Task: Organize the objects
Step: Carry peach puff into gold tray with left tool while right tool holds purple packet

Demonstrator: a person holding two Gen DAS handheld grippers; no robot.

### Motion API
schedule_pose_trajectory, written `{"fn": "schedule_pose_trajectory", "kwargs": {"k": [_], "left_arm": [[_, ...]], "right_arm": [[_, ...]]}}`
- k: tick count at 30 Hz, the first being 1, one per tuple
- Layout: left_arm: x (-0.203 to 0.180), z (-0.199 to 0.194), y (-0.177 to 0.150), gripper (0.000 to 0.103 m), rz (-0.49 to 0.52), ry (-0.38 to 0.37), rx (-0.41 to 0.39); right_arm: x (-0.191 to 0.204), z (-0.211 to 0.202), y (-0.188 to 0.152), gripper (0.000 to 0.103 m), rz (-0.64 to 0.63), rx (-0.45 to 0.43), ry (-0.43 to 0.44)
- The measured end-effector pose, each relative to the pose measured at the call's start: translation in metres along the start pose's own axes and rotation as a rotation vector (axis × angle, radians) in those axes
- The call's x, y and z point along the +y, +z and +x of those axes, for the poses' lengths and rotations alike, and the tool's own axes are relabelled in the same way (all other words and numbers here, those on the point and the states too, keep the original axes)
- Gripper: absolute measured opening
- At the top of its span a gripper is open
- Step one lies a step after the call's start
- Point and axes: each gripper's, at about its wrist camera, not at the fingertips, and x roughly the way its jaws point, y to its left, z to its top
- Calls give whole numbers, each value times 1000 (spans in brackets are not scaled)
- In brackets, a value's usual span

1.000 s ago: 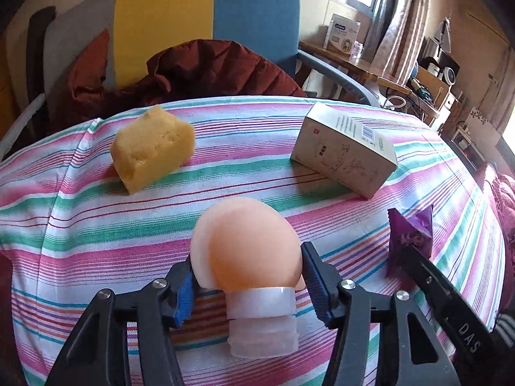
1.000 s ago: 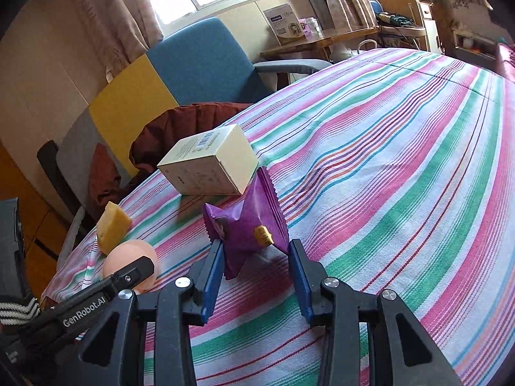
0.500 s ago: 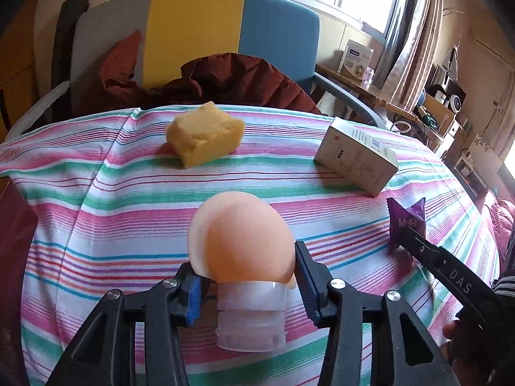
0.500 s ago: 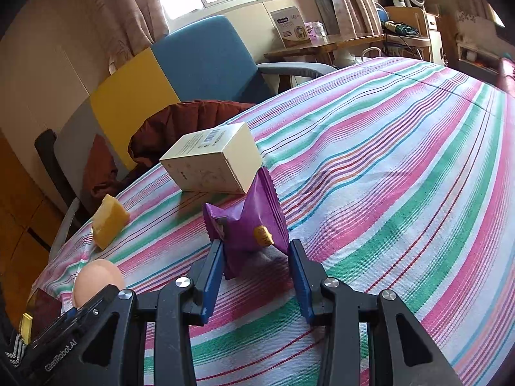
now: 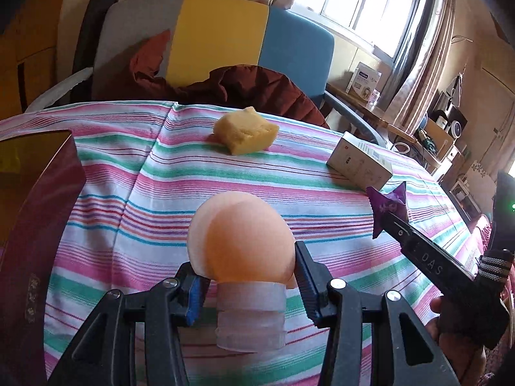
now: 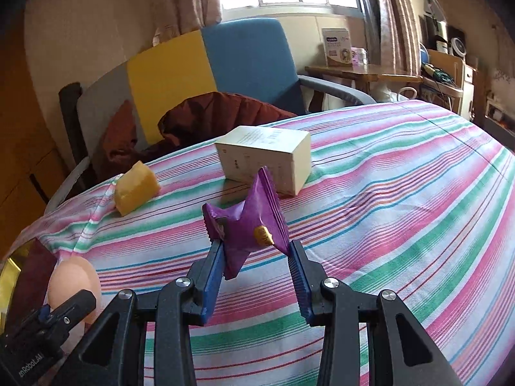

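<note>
My left gripper (image 5: pixel 246 276) is shut on a peach squeeze bottle (image 5: pixel 241 241) with a clear cap, held above the striped tablecloth; it also shows in the right wrist view (image 6: pixel 72 278). My right gripper (image 6: pixel 254 257) is shut on a purple snack packet (image 6: pixel 248 225), which also shows in the left wrist view (image 5: pixel 388 207). A yellow sponge (image 5: pixel 246 130) lies near the table's far edge and a cream box (image 5: pixel 359 160) lies right of it; both show in the right wrist view, sponge (image 6: pixel 136 186) and box (image 6: pixel 264 159).
A dark red box with a gold inside (image 5: pixel 35 209) stands at the left edge, close to the left gripper. A yellow, blue and grey chair (image 5: pixel 219 45) with a maroon jacket (image 5: pixel 244 88) stands behind the table. Shelves and clutter stand at the right.
The left gripper has drawn back and swung left with the bottle, bringing the dark red box into view. The right gripper has turned left and still holds the purple packet.
</note>
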Motion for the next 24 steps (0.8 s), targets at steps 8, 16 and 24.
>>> {"fn": "schedule_pose_trajectory", "kwargs": {"k": [8,16,24], "left_arm": [[12,-36,-13,49,13,-50,-30],[40,-79,-14,49,-44,-64,-100],[113,-109,3,49,-220,31,-132]], "right_arm": [[35,-9,-9,40,-156,-12,40],[56,-15,-18,40,-236,-3,89],[67,-18,-25,40,-289,-5,88]]}}
